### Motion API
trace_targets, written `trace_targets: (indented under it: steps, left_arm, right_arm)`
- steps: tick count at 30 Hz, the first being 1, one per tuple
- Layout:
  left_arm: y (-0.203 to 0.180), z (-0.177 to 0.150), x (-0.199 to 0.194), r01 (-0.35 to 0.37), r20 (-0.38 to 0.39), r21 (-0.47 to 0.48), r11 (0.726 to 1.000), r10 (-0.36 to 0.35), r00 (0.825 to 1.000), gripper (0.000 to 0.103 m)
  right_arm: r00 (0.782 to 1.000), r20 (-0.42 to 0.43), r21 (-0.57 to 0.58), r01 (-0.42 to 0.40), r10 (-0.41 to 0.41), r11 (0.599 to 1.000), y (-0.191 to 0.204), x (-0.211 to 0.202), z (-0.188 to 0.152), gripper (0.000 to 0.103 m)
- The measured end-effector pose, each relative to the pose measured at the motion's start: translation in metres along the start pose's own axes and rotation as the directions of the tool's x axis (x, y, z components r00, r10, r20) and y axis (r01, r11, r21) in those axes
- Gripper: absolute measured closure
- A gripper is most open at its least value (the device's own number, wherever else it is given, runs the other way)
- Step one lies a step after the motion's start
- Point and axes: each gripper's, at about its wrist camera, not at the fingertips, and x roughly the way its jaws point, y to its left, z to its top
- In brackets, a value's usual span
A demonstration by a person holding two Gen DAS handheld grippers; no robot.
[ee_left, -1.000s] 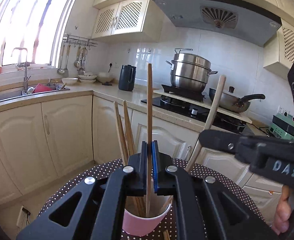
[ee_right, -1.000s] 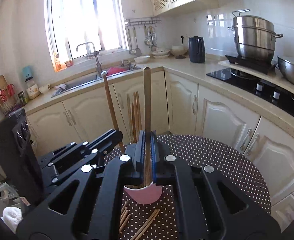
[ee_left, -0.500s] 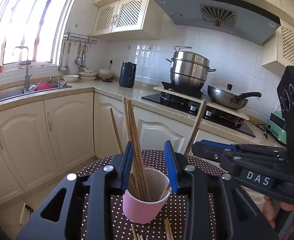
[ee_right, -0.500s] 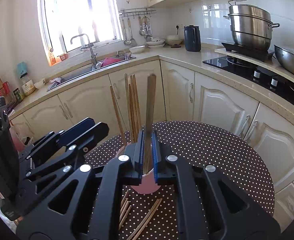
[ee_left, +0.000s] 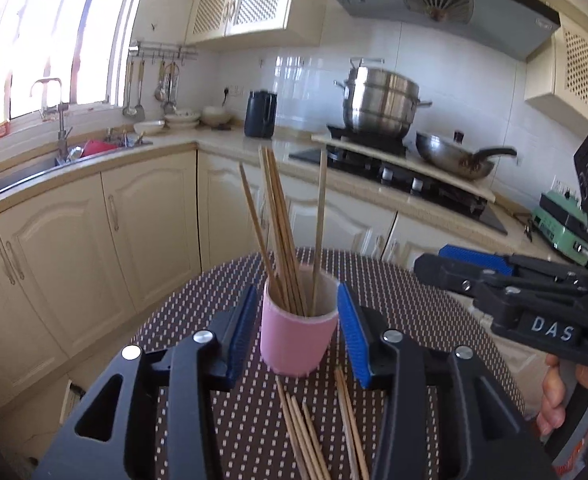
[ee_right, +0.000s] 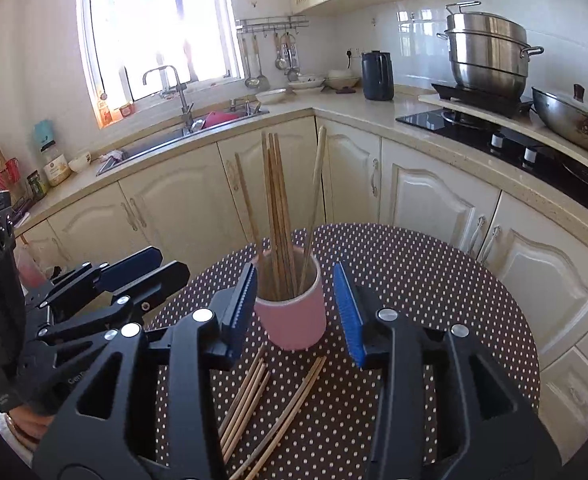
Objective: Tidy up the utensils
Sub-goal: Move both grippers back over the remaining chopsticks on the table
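A pink cup stands on the round polka-dot table and holds several wooden chopsticks upright. My left gripper is open and empty, its blue pads either side of the cup without touching it. My right gripper is also open and empty, straddling the same cup with its chopsticks. Several loose chopsticks lie on the table in front of the cup; they also show in the left wrist view.
The right gripper's body sits at the table's right side in the left wrist view. Cream kitchen cabinets ring the table. A stove with a steel pot and a wok stands at the right, a sink at the back left.
Both grippers let go of the chopsticks they held upright; these now stand in the cup. Both grippers opened and drew back and down around the cup.
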Motion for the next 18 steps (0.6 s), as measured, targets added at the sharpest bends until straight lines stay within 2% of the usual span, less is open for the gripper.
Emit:
trace_targets:
  steps: [3,7,12,14,18]
  left_arm:
    - [0.0,-0.016,0.003,0.003,-0.084,0.002,1.0,-0.003,0.997,0.062]
    - [-0.001,-0.038,0.012,0.015,-0.194,-0.002,1.0,-0.015,0.981,0.062]
    - [-0.001,-0.067,0.028,0.002,-0.357,0.01,1.0,0.001,0.934,0.062]
    - [0.0,-0.078,0.035,-0.005,-0.421,0.006,1.0,0.007,0.907,0.062]
    - [0.003,-0.098,0.041,-0.015,-0.479,-0.008,1.0,0.009,0.878,0.062]
  right_arm:
    - [0.999,-0.04,-0.006,0.004,-0.005,1.0,0.004,-0.001,-0.016,0.063]
    - [0.996,-0.089,-0.013,0.008,-0.009,1.0,0.007,0.0,-0.037,0.063]
    - [0.987,-0.163,-0.019,0.01,-0.013,1.0,0.008,0.005,-0.065,0.062]
    - [0.98,-0.197,-0.014,0.007,-0.009,1.0,0.006,0.009,-0.074,0.062]
    - [0.969,-0.246,0.003,0.002,-0.002,1.0,0.002,0.016,-0.091,0.062]
